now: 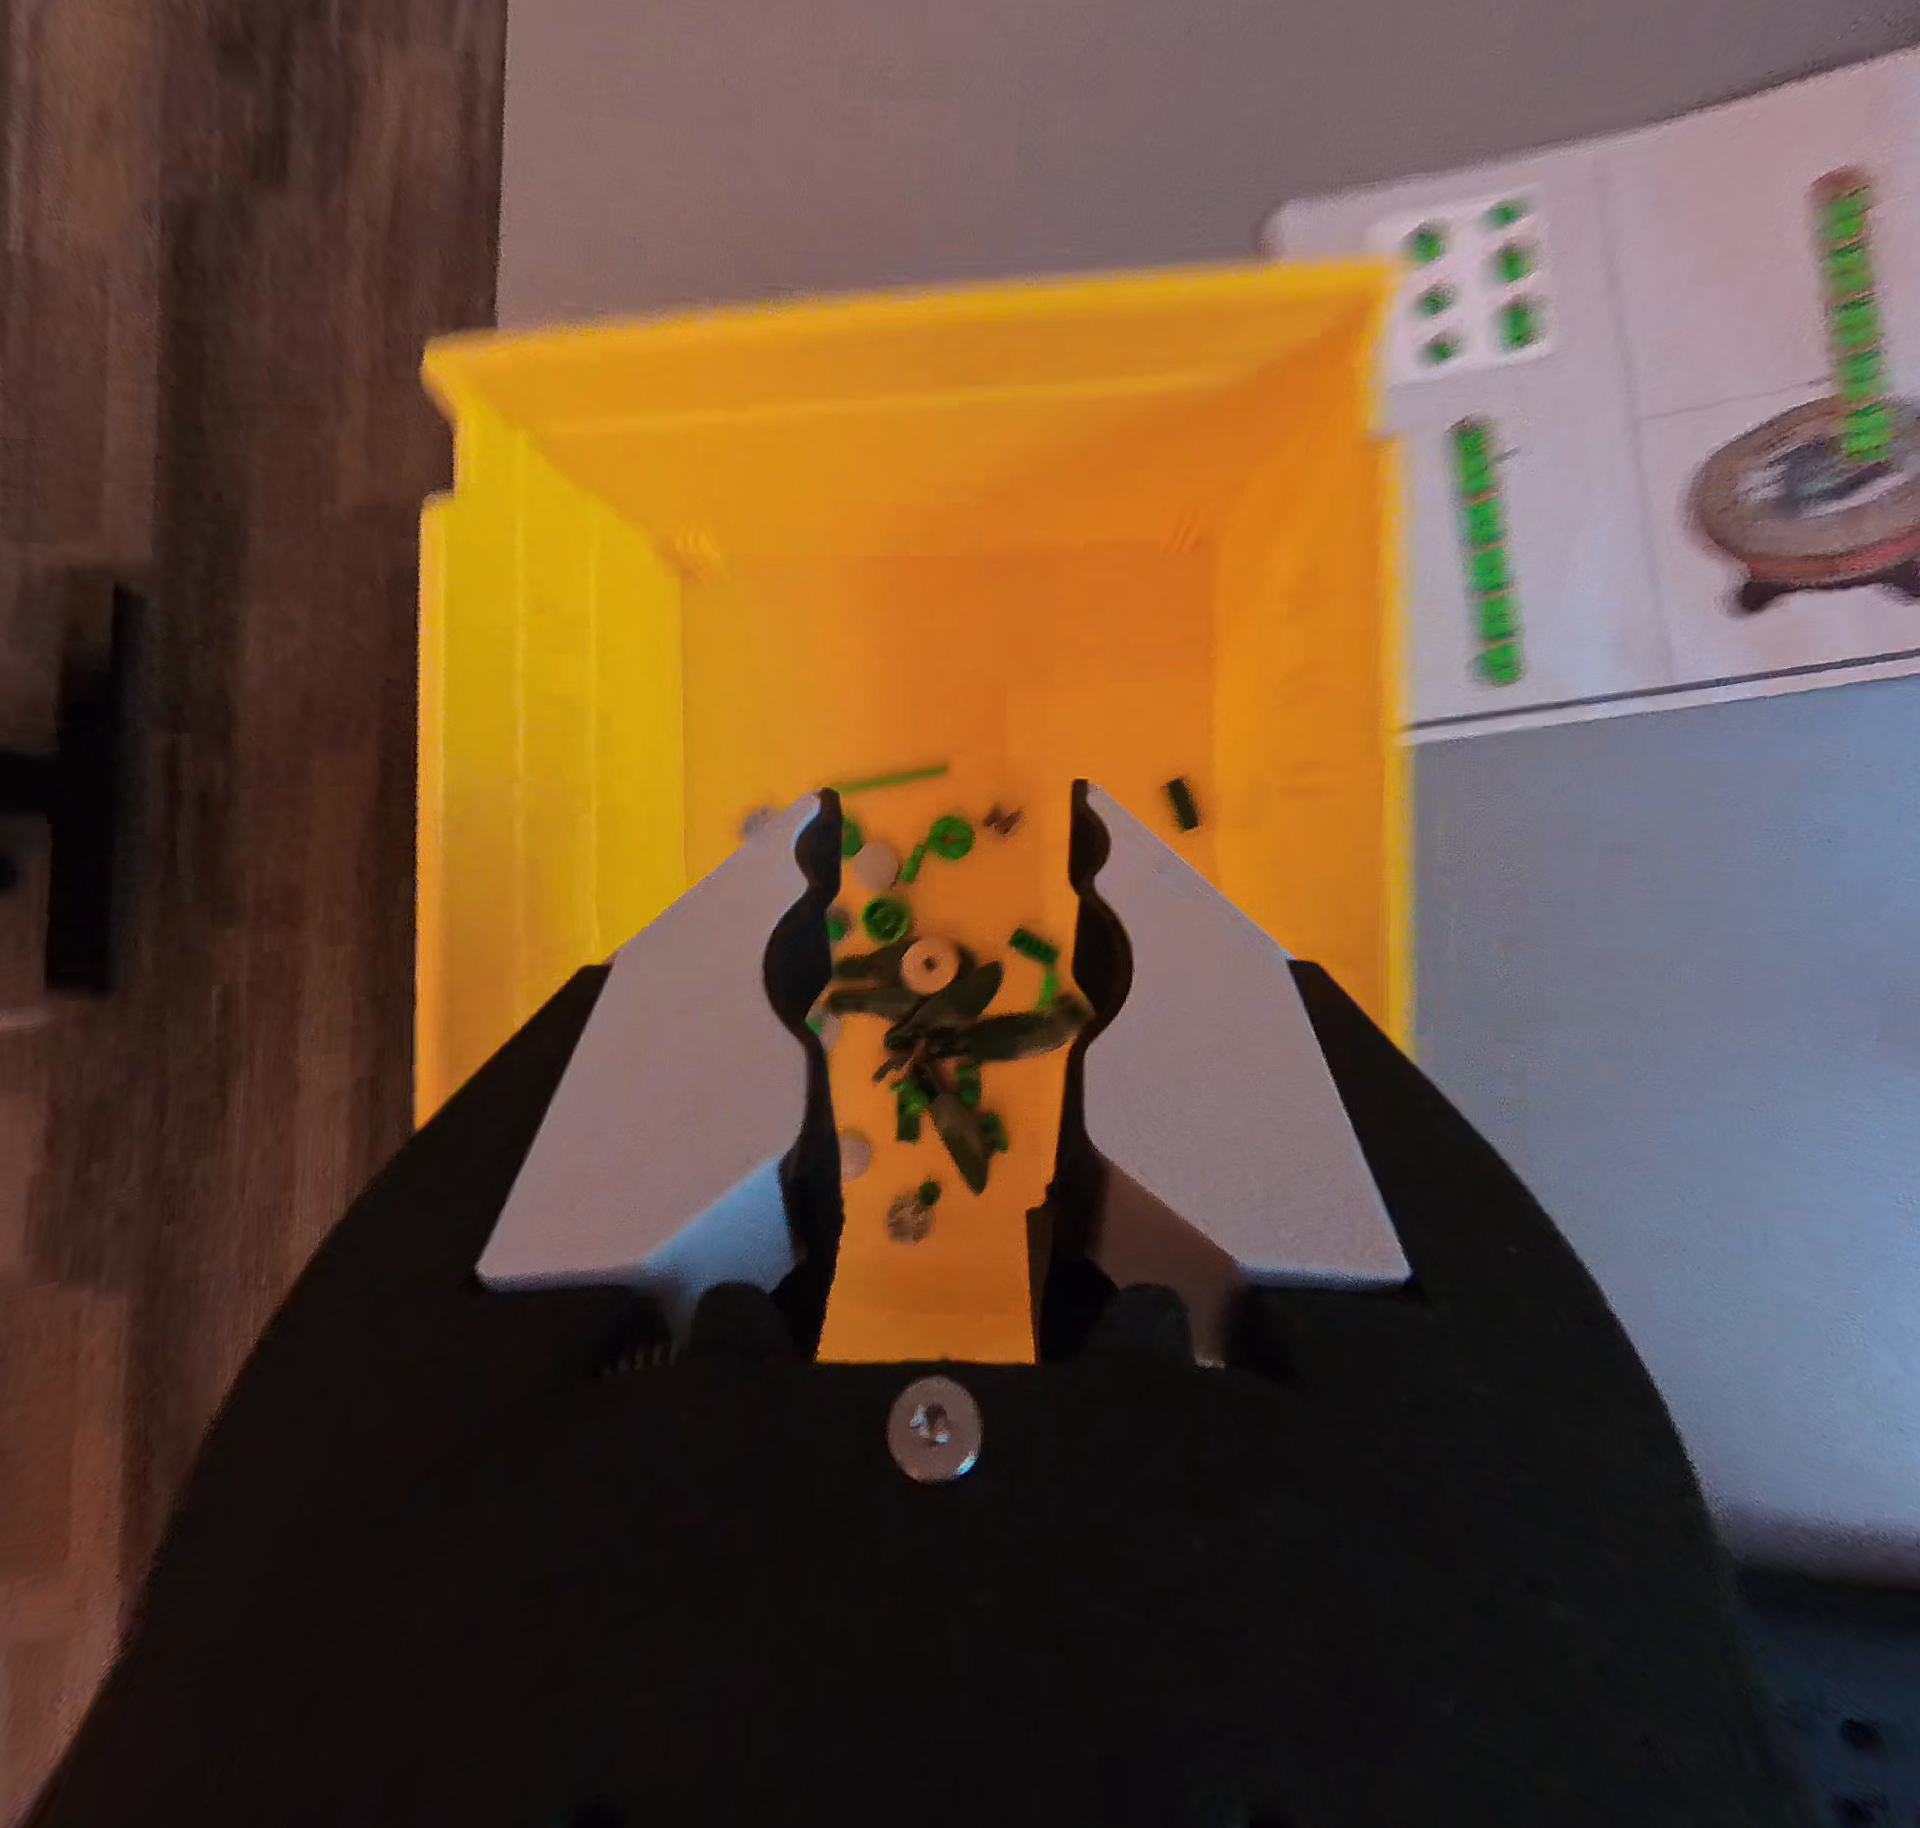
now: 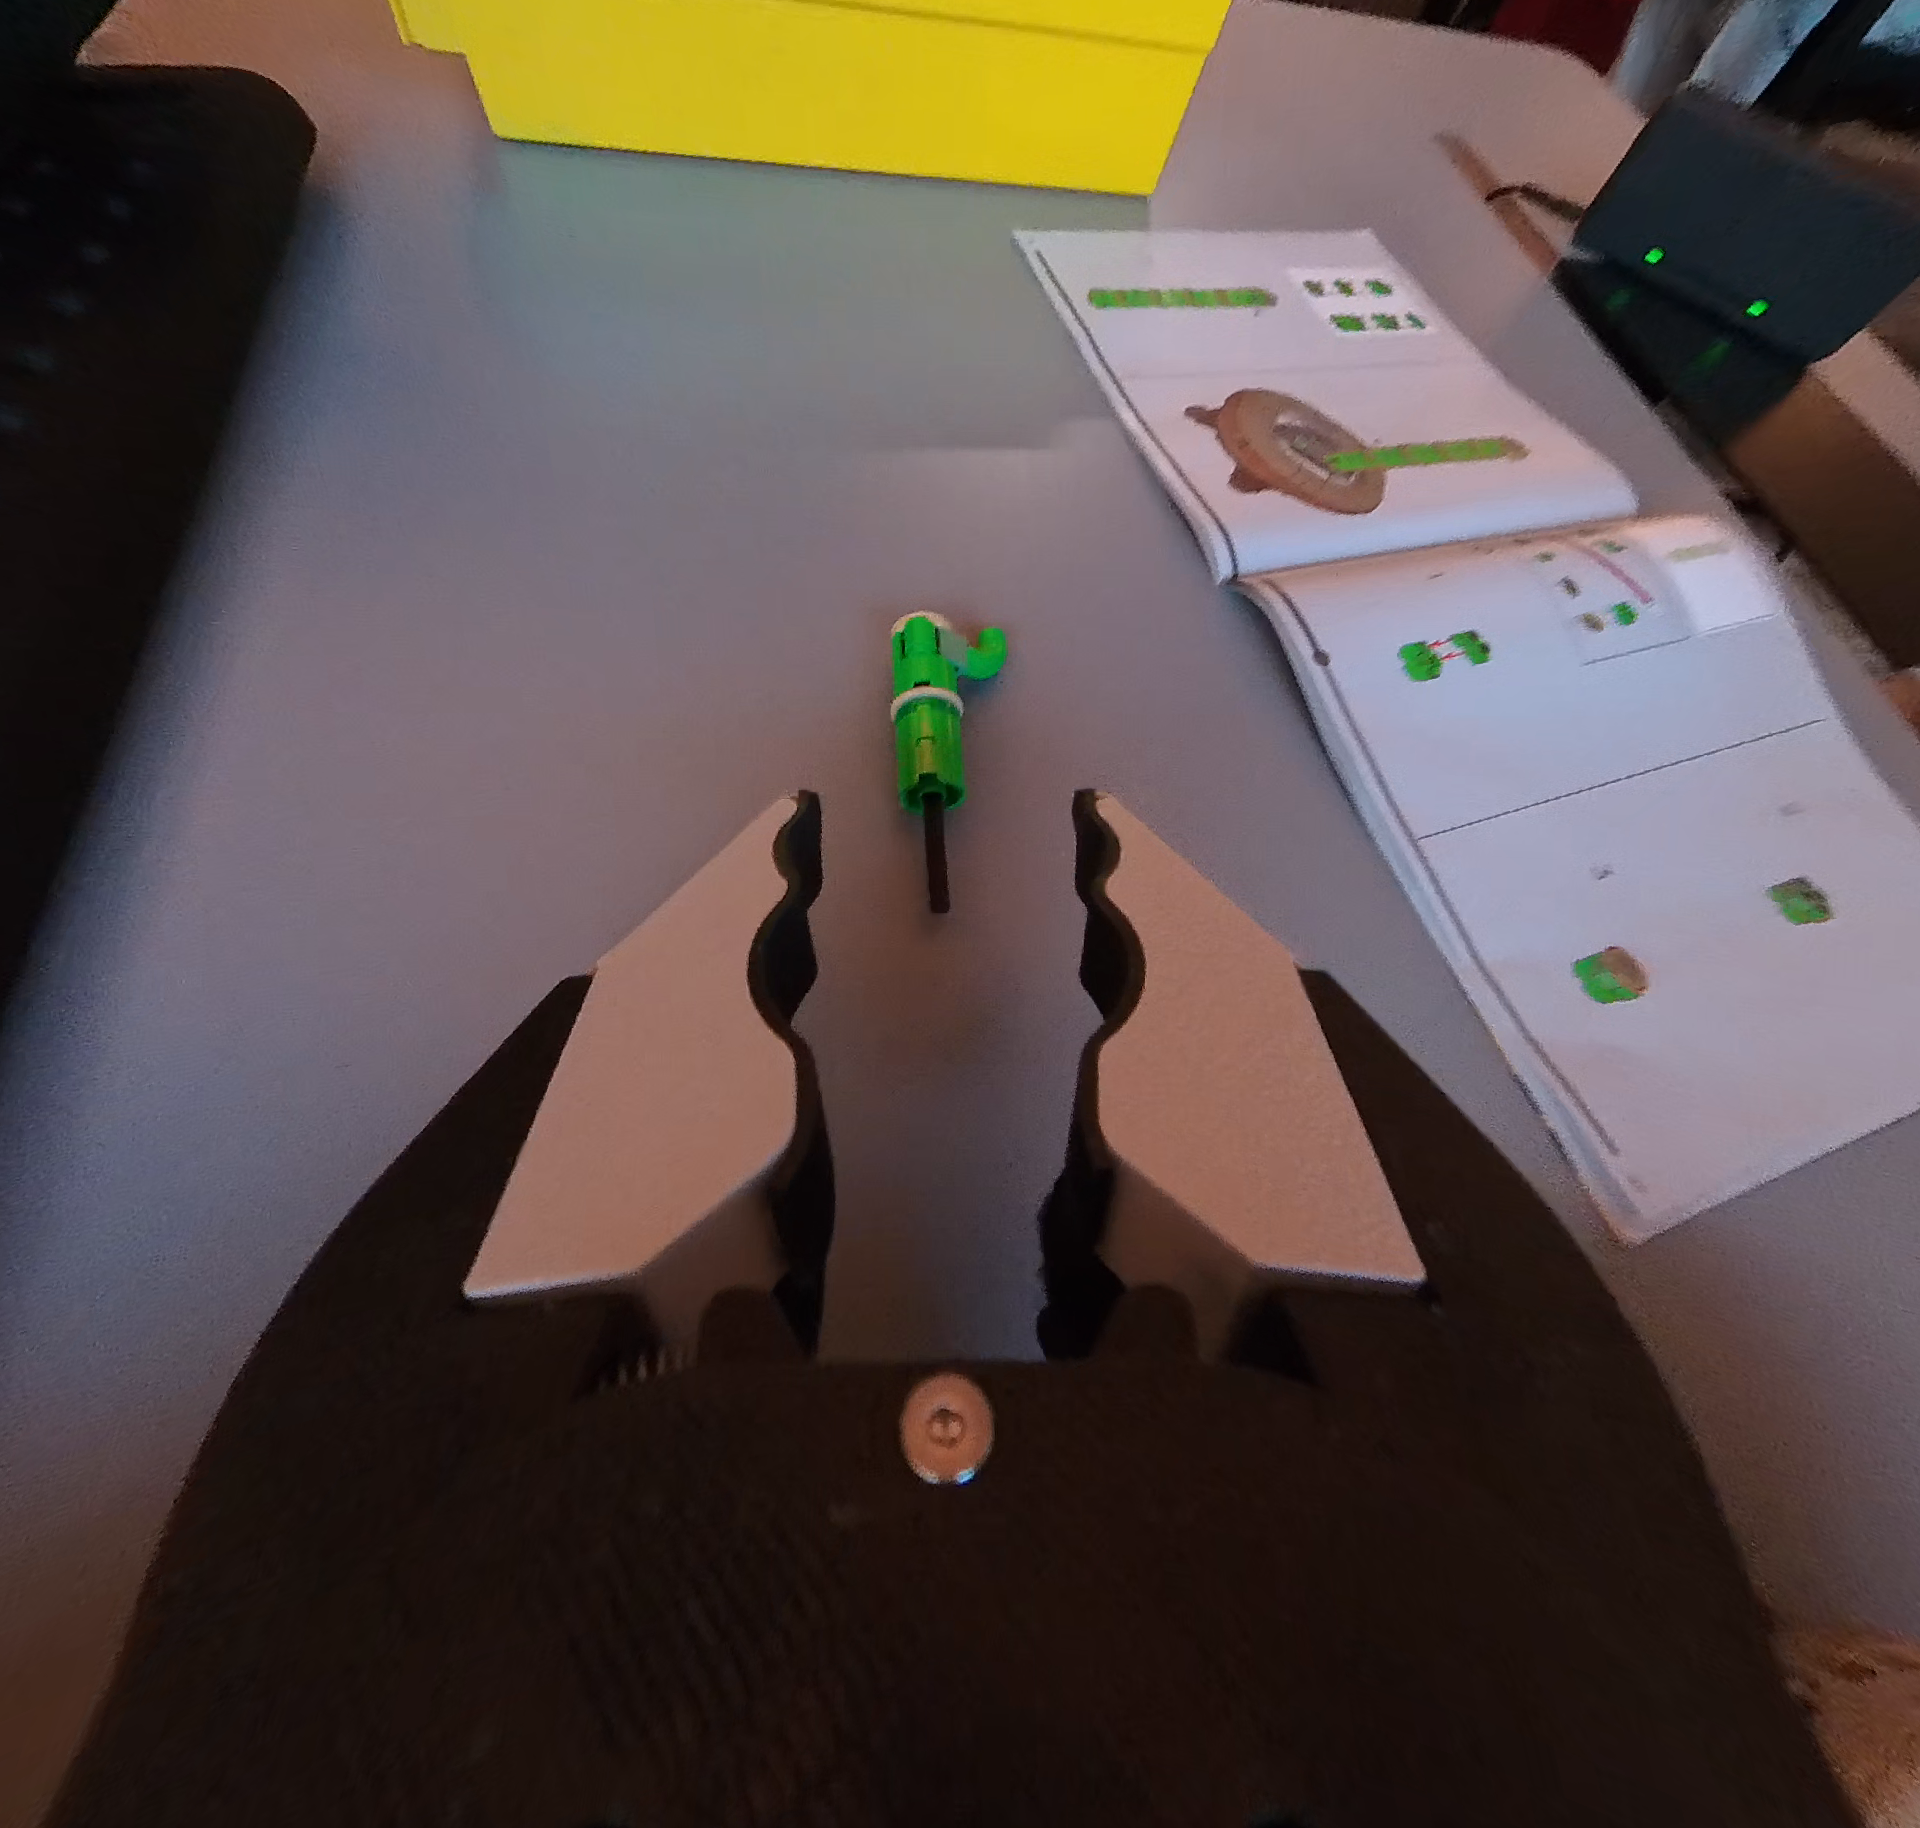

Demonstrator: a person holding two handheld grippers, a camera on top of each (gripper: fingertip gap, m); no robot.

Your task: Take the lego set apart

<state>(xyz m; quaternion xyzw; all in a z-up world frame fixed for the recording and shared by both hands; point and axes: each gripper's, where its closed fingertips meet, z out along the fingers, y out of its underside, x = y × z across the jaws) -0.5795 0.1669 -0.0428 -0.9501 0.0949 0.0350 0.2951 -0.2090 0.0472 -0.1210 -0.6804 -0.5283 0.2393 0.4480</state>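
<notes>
Left tool (image 1: pixel 951 791): I hold it spread, empty, over the bin (image 1: pixel 914 407) of loose pieces (image 1: pixel 935 1009).
Right tool (image 2: pixel 945 796): spread, empty, facing my green stem (image 2: pixel 925 718) on the table (image 2: pixel 582 531).

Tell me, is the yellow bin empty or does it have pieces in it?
Not empty. The yellow bin holds loose green and dark lego pieces scattered on its floor.
</notes>
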